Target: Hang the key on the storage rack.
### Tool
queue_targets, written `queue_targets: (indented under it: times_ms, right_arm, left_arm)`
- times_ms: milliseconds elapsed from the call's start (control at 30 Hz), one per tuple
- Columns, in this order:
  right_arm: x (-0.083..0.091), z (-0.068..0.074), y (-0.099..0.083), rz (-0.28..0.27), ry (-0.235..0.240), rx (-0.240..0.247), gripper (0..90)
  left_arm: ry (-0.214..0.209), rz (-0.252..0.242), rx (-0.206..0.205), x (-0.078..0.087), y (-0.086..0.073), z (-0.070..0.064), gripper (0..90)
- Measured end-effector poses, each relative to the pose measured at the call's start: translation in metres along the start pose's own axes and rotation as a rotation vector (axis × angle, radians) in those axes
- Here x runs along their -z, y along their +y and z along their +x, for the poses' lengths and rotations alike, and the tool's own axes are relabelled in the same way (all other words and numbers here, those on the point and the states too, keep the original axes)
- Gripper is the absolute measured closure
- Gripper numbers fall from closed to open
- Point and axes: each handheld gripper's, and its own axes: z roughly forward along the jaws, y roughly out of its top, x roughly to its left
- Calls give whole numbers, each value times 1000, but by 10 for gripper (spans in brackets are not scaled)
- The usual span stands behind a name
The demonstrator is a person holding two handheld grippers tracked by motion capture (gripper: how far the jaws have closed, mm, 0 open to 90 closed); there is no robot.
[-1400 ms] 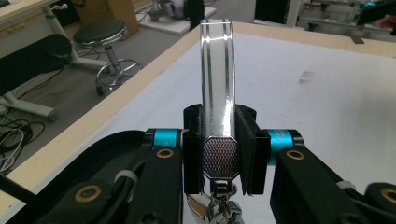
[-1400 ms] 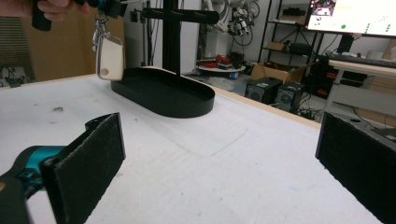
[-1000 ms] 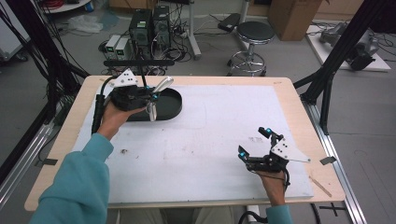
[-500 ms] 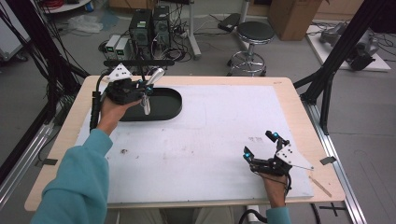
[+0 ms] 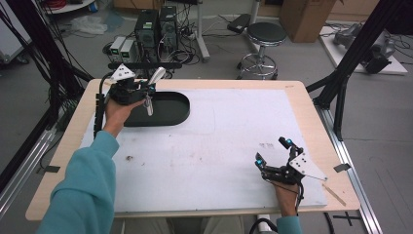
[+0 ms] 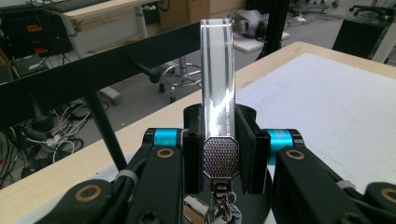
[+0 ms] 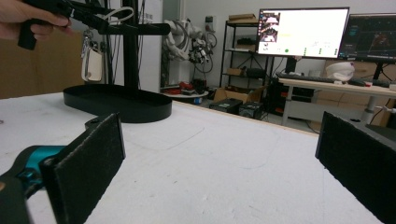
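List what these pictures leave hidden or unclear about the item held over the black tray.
- Silver key fob: in the left gripper view its lower end is hidden behind the left gripper and cut by the bottom edge.
- Same fob in the high view: too small and blurred to tell its markings.
- Black tray: the hand covers its left end in the high view.
- Right gripper: its body is cut off by the frame edges in the right gripper view.

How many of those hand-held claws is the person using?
2. The left claw is over the black tray at the table's far left, clamping a silver key fob; the right claw is open, near right.
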Motion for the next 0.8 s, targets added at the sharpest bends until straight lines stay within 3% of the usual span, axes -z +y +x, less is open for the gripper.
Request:
queue_targets:
  times_ms: [400,800]
  right_arm:
    - [-2,-3,-2,10,-10,-2,7]
    - [-2,-4,-3,12,-11,-9,7]
  left_arm:
    - [23,9,28,-7,-7,9,742]
    - [32,-15,67,-8,-14,22,742]
